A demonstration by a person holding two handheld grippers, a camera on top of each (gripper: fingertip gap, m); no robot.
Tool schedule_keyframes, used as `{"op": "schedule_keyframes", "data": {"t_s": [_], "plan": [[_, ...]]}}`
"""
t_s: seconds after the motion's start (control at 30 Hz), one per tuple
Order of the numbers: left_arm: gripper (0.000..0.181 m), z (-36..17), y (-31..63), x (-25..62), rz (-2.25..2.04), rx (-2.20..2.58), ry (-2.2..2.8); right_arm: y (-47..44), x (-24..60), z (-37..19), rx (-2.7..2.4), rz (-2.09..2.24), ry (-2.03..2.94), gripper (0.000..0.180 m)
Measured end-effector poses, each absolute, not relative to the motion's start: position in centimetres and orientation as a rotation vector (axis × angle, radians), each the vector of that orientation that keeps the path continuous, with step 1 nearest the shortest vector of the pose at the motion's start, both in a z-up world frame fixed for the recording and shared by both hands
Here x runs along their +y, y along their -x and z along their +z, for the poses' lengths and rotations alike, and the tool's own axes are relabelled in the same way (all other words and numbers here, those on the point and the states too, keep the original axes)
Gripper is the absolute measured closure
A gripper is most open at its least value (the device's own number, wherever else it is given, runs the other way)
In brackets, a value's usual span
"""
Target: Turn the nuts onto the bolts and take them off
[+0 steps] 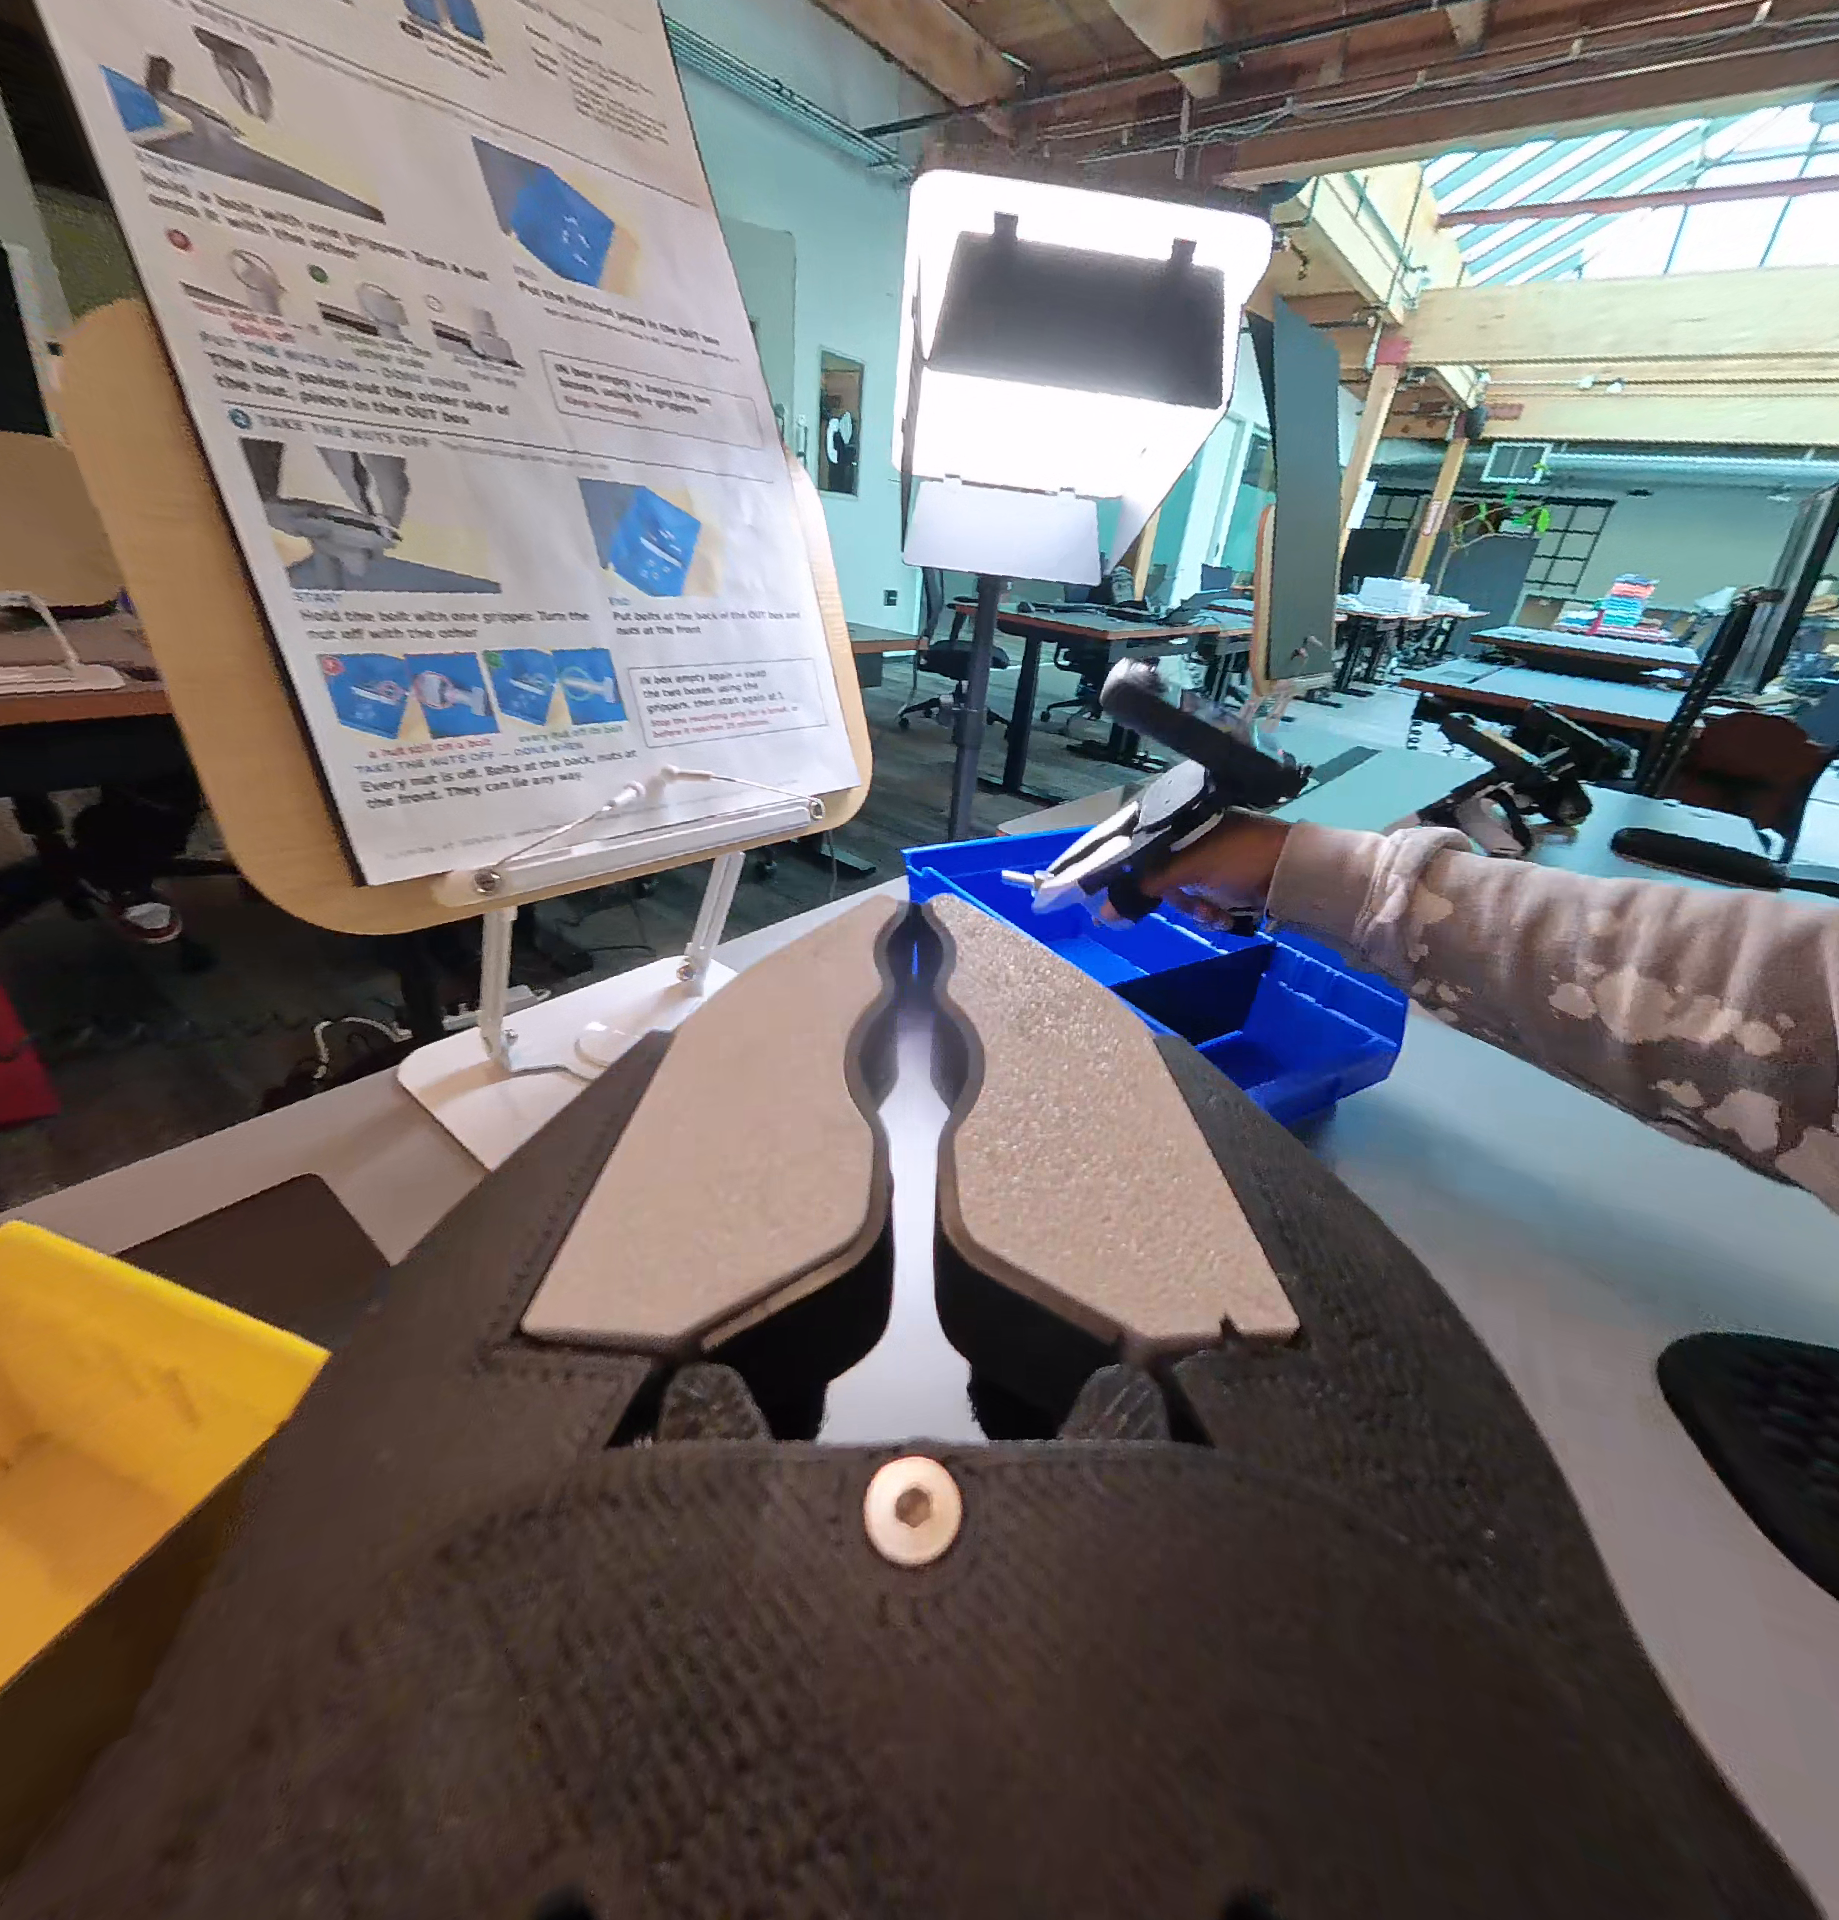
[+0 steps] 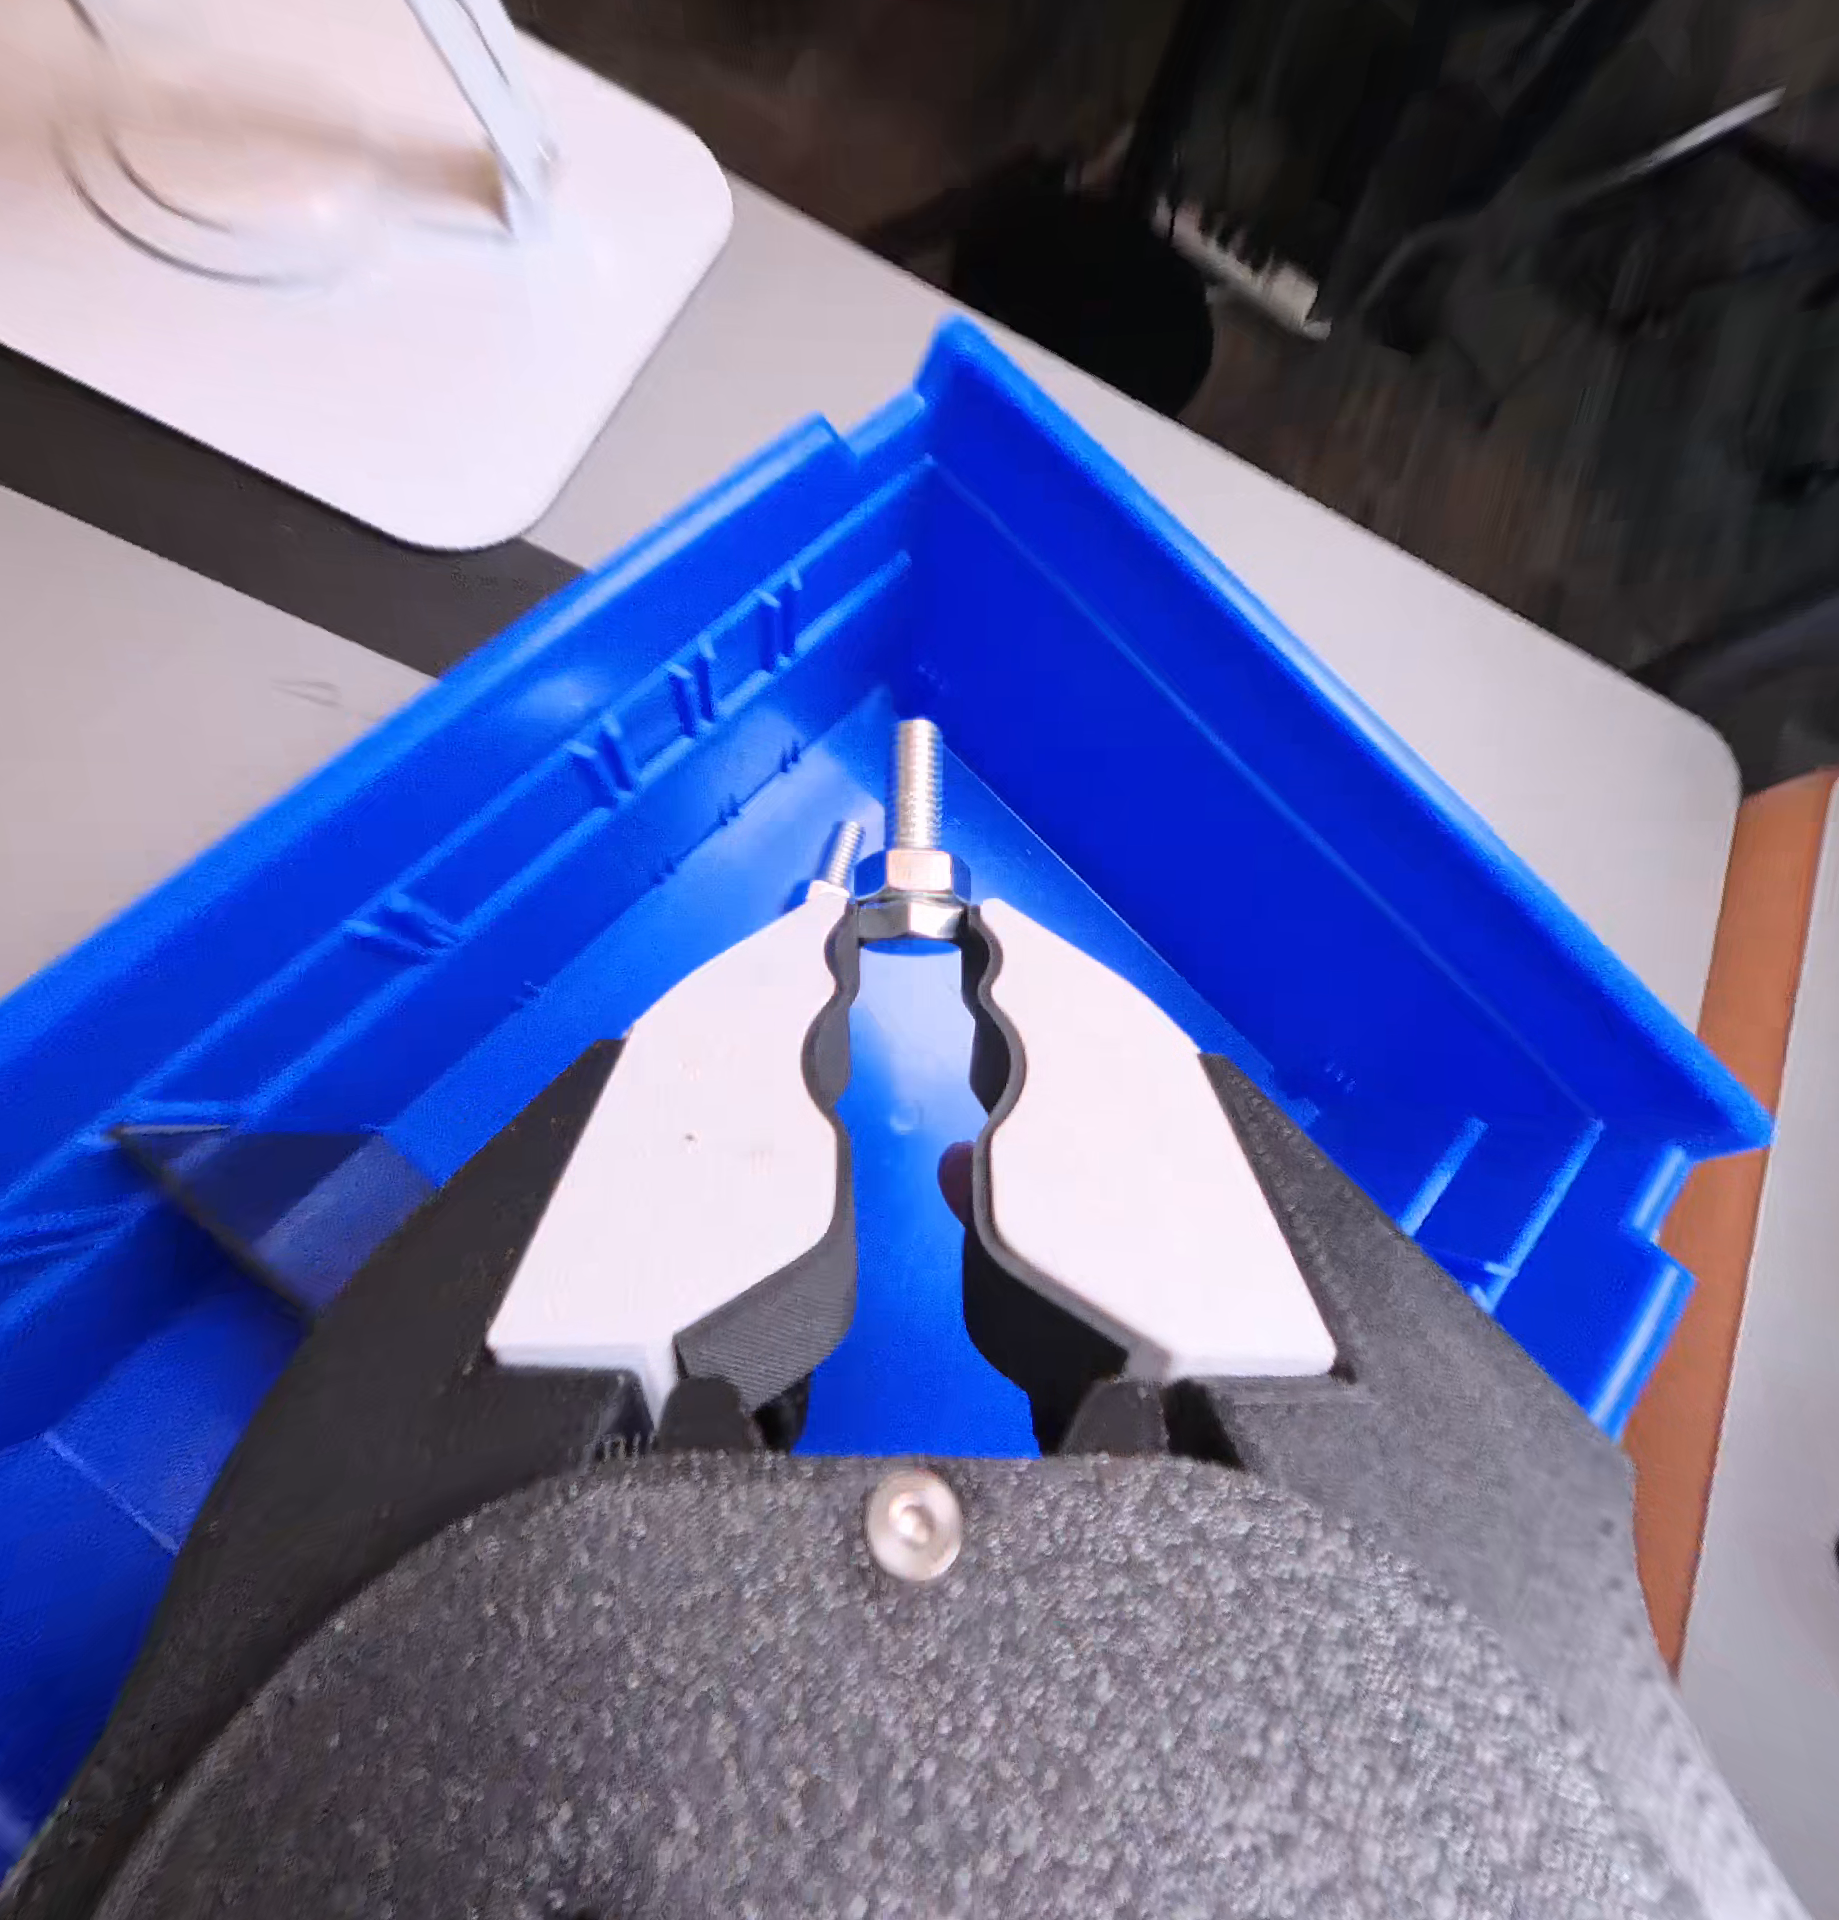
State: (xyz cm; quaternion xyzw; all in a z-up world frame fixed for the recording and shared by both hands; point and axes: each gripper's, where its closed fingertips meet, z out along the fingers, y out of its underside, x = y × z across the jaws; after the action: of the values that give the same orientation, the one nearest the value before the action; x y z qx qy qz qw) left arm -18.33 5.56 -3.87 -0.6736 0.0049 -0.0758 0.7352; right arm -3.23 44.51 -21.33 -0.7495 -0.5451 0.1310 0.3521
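Note:
My right gripper (image 2: 910, 920) is shut on the hex end of a silver bolt (image 2: 915, 790). A nut (image 2: 920, 868) sits on the thread right against the fingertips. The bolt points into the far corner of the blue bin (image 2: 1258, 790). A second bolt (image 2: 842, 854) lies in the bin just left of it. The left wrist view shows the same gripper (image 1: 1045, 883) holding the bolt (image 1: 1017, 879) over the blue bin (image 1: 1310, 1049). My left gripper (image 1: 917, 914) is shut with nothing between its pads, raised above the table in front of the bin.
A yellow bin (image 1: 73, 1403) stands at the lower left. An instruction sheet on a white stand (image 1: 458, 436) is behind it, its base (image 2: 354, 312) beside the blue bin. A black divider (image 1: 1195, 982) crosses the bin. A person's sleeve (image 1: 1580, 997) reaches in from the right. Some 45 centimeters of space lies between my two pairs of fingers.

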Motion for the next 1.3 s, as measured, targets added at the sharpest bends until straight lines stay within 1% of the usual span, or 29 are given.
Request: {"op": "schedule_keyframes", "data": {"t_s": [0.13,0.27,0.4,0.43,0.53,0.63,0.7,0.8,0.87,0.9,0.97,1.07,1.1,1.17,1.2,1.23,1.3], "plan": [[0.18,-3.6,19.6,5.0,-0.134,-0.014,1.476,3.1,46.6,-25.0,-1.429,0.214,2.119,0.161],[0.18,-3.4,20.3,4.6,-0.143,-0.036,1.464,2.5,46.8,-28.5,-1.436,0.138,2.31,0.161],[0.18,-3.2,20.6,4.4,-0.152,-0.04,1.458,2.6,46.4,-29.3,-1.446,0.146,2.37,0.161],[0.18,-3.2,20.7,4.4,-0.155,-0.04,1.458,2.5,46.2,-29.2,-1.474,0.133,2.363,0.155],[0.18,-3.1,20.9,4.2,-0.144,-0.047,1.464,2.9,45.8,-26.7,-1.451,0.197,2.281,0.139],[0.18,-2.9,21.9,3.7,-0.111,-0.073,1.465,4.0,44.2,-21.3,-1.364,0.391,2.077,0.136],[0.18,-2.8,22.9,3.2,-0.088,-0.105,1.465,4.5,41.3,-17.0,-1.318,0.535,1.887,0.137],[0.179,-2.8,24.9,2.3,-0.048,-0.176,1.477,4.1,33.7,-11.7,-1.287,0.774,1.605,0.141],[0.176,-3.0,26.1,1.6,-0.028,-0.212,1.497,3.2,28.1,-10.6,-1.316,0.871,1.482,0.141],[0.173,-3.2,26.8,1.2,-0.024,-0.232,1.518,2.7,25.7,-10.6,-1.333,0.894,1.431,0.144],[0.171,-3.4,28.5,0.7,-0.003,-0.274,1.536,1.5,21.4,-11.3,-1.35,0.935,1.34,0.18],[0.164,-4.4,31.9,0.9,0.045,-0.332,1.651,0.5,16.2,-13.5,-1.35,1.083,1.309,0.18],[0.164,-4.7,33.3,1.1,0.082,-0.352,1.7,0.3,15.2,-14.2,-1.328,1.118,1.302,0.176],[0.159,-6.4,36.6,1.6,0.144,-0.417,1.857,0.3,13.9,-15.8,-1.312,1.122,1.28,0.15],[0.157,-7.7,38.3,1.9,0.164,-0.47,1.945,0.5,13.7,-16.6,-1.307,1.101,1.27,0.143],[0.155,-9.2,39.9,2.2,0.169,-0.529,2.019,0.7,13.4,-17.2,-1.301,1.098,1.262,0.14],[0.152,-12.5,42.4,2.5,0.151,-0.655,2.157,1.0,12.5,-17.9,-1.315,1.118,1.251,0.139]]}}
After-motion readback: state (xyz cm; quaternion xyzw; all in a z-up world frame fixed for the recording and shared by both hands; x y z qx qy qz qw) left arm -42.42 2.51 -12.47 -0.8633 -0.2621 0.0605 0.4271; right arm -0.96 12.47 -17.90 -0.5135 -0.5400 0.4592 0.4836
